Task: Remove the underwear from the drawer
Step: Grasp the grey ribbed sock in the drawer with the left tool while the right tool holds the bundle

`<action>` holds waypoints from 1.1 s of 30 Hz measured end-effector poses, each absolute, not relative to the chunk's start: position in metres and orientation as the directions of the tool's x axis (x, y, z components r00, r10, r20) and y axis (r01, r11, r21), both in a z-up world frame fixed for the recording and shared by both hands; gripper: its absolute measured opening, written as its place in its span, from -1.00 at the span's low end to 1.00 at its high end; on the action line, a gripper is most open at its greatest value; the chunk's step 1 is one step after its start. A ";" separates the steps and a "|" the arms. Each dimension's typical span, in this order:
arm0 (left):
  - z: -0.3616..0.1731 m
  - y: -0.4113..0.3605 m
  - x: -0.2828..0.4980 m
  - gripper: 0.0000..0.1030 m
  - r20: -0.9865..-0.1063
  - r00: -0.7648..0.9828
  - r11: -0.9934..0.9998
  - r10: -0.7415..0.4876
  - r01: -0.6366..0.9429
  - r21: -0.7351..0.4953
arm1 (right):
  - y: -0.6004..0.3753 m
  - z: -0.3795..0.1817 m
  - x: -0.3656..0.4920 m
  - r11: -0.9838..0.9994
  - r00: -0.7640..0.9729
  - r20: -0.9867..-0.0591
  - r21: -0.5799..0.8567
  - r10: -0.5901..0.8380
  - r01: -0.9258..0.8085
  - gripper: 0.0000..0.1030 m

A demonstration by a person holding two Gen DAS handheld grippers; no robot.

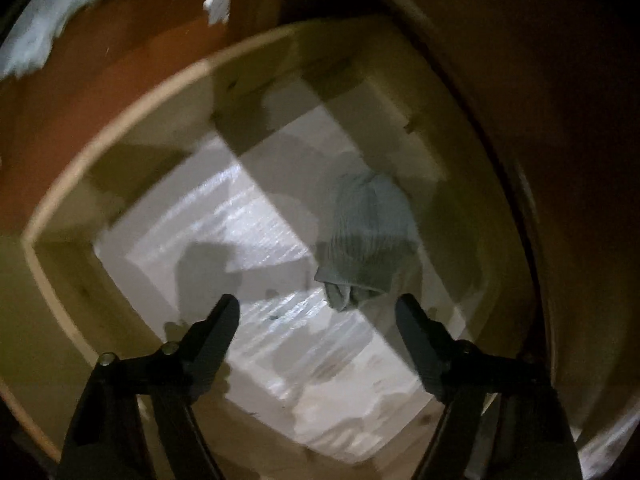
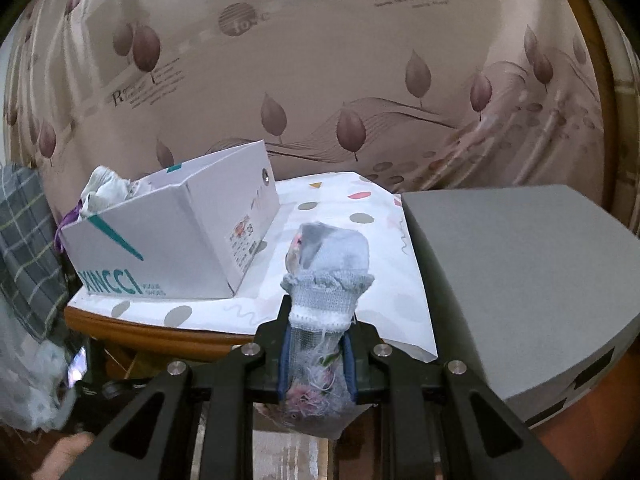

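- Two grippers show, one in each view
- Left gripper [image 1: 318,310] points down into an open wooden drawer [image 1: 120,152], and its two black fingers [image 1: 218,330] stand wide apart with nothing between them
- One grey, ribbed piece of underwear [image 1: 366,236] lies bunched on the pale, shiny floor of the drawer, just ahead of the fingertips and a bit toward the right finger; no finger touches it
- This view is dark and blurry, so the cloth may be folded or rolled, I cannot tell which
- Red-brown wood lies around the drawer, and some white cloth [image 1: 40,28] sits at the top left corner
- Right gripper [image 2: 318,320] is pinched tight on a small bundle of underwear [image 2: 330,276], light grey and white with a frilly edge, and the bundle sticks up past the fingertips
- Loose threads and a bit of pink hang from the bundle between the blue pads [image 2: 285,360]
- Behind the bundle is a white box [image 2: 172,248] with green letters, resting on a white cloth with coloured dots [image 2: 332,208], and some clothes poke out of the box
- Grey flat box [image 2: 516,280] lies to the right of the dotted cloth
- Curtain [image 2: 320,80] with brown leaves fills the back, and a checked cloth [image 2: 24,240] hangs at the left
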State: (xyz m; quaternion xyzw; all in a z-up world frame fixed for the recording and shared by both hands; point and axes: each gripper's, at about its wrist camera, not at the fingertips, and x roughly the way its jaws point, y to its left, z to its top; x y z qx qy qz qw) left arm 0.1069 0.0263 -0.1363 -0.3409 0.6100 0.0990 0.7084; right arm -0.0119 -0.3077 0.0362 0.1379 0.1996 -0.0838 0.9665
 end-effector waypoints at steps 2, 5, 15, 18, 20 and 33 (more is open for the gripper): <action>-0.142 0.029 0.112 0.41 -0.933 0.236 0.728 -0.271 -0.584 -0.359 | -0.308 0.038 -0.012 0.951 0.909 -0.404 0.228 -0.104 0.210 -0.60; -0.153 0.030 0.117 0.41 -0.932 0.233 0.702 -0.277 -0.614 -0.362 | -0.305 0.041 -0.015 0.958 0.915 -0.386 0.200 -0.117 0.207 -0.60; -0.163 0.019 0.134 0.30 -0.935 0.224 0.713 -0.276 -0.604 -0.355 | -0.307 0.047 -0.017 0.960 0.925 -0.361 0.196 -0.118 0.199 -0.60; -0.166 0.017 0.137 0.26 -0.934 0.231 0.705 -0.273 -0.612 -0.357 | -0.309 0.047 -0.018 0.959 0.925 -0.361 0.202 -0.116 0.198 -0.60; -0.172 0.017 0.140 0.23 -0.932 0.226 0.696 -0.283 -0.620 -0.362 | -0.309 0.046 -0.017 0.959 0.924 -0.366 0.204 -0.112 0.197 -0.60; -0.159 0.024 0.140 -0.56 -0.958 0.111 0.784 -0.264 -0.554 -0.280 | -0.310 0.046 -0.015 0.961 0.924 -0.373 0.213 -0.084 0.174 -0.60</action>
